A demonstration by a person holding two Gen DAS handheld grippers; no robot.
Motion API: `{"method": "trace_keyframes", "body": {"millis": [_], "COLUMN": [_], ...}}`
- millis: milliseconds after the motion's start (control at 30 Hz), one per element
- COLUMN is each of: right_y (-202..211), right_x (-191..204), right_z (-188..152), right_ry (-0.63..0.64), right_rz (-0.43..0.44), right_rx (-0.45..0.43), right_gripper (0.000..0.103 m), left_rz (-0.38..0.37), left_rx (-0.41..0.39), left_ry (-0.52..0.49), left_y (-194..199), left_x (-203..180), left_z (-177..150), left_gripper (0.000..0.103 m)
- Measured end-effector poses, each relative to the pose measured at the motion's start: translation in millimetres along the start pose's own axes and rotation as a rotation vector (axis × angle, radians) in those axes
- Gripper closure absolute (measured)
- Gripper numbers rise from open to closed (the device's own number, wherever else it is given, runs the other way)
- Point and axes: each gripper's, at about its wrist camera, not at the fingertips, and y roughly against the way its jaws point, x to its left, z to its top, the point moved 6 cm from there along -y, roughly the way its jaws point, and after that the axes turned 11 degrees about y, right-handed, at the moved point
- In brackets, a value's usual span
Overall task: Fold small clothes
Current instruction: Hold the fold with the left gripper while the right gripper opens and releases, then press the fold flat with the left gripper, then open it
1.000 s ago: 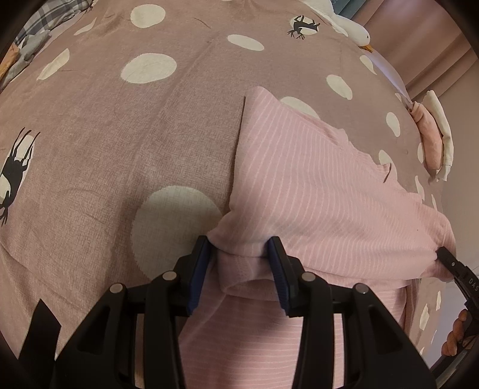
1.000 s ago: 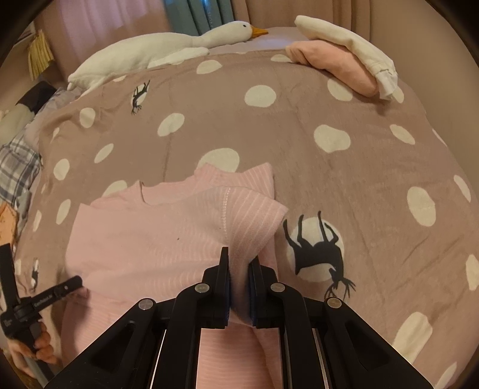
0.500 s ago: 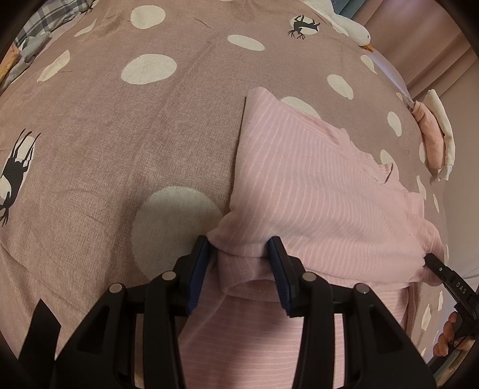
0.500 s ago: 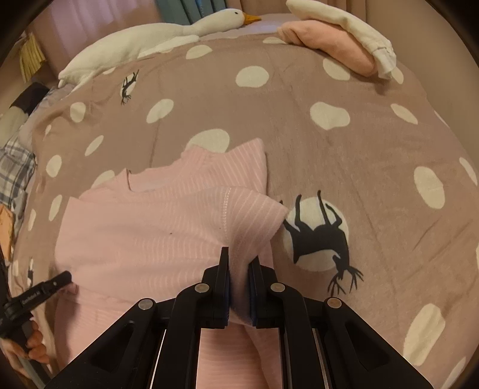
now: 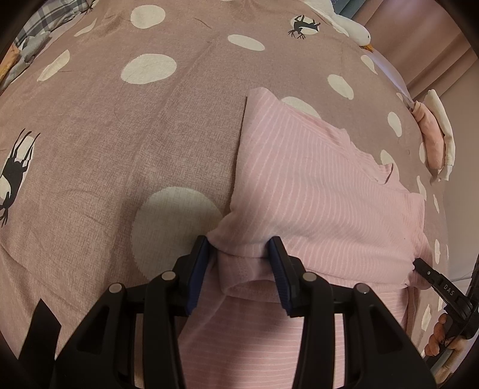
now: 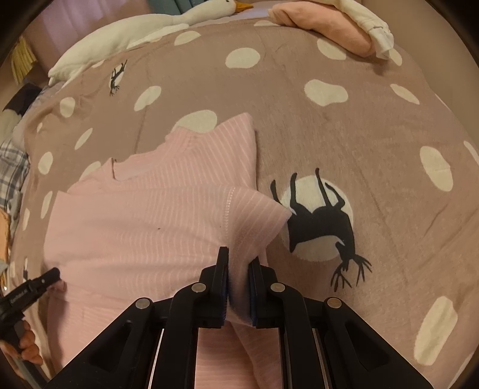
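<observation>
A pink striped shirt (image 5: 314,185) lies on the dotted bedspread with its lower part folded up over the chest. My left gripper (image 5: 239,254) is shut on a bunched fold at one corner of that raised edge, the cloth filling the gap between its blue pads. My right gripper (image 6: 239,263) is shut on the other corner of the same shirt (image 6: 149,215), by the hemmed sleeve. Each view catches the other gripper's tip at the shirt's far edge: the right gripper (image 5: 434,278) and the left gripper (image 6: 33,287), with a hand below it.
The mauve bedspread (image 6: 329,89) with white dots and black deer prints surrounds the shirt. A white goose plush (image 6: 149,33) lies along the far edge. Folded pink and white clothes (image 6: 338,27) sit at the far right. Plaid cloth (image 5: 51,18) lies at the left edge.
My right gripper has sunk a little toward the bed with its corner of the shirt, so the folded-over part lies lower. The left gripper has stayed where it was.
</observation>
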Motion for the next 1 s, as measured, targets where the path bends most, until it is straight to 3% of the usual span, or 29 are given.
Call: {"method": "trace_keyframes", "body": {"millis": [800, 900, 1000], "right_y": [3.7, 13.1, 23.2], "right_x": [-5.1, -9.4, -18.9], "right_z": [-2.9, -3.7, -4.9], "right_ry": [-0.027, -0.036, -0.034], "right_rz": [0.006, -0.003, -0.085], "right_rx": [-0.014, -0.029, -0.05], "right_gripper": [0.092, 0.077, 0.075], "left_rz": [-0.002, 0.0, 0.0], "left_rx": [-0.002, -0.004, -0.008], "left_ry": [-0.002, -0.003, -0.003], "left_y": [-0.7, -0.7, -0.3], "left_x": [0.9, 0.9, 0.9], "left_z": [0.0, 0.1, -0.7], "left_gripper": [0.059, 0.059, 0.06]}}
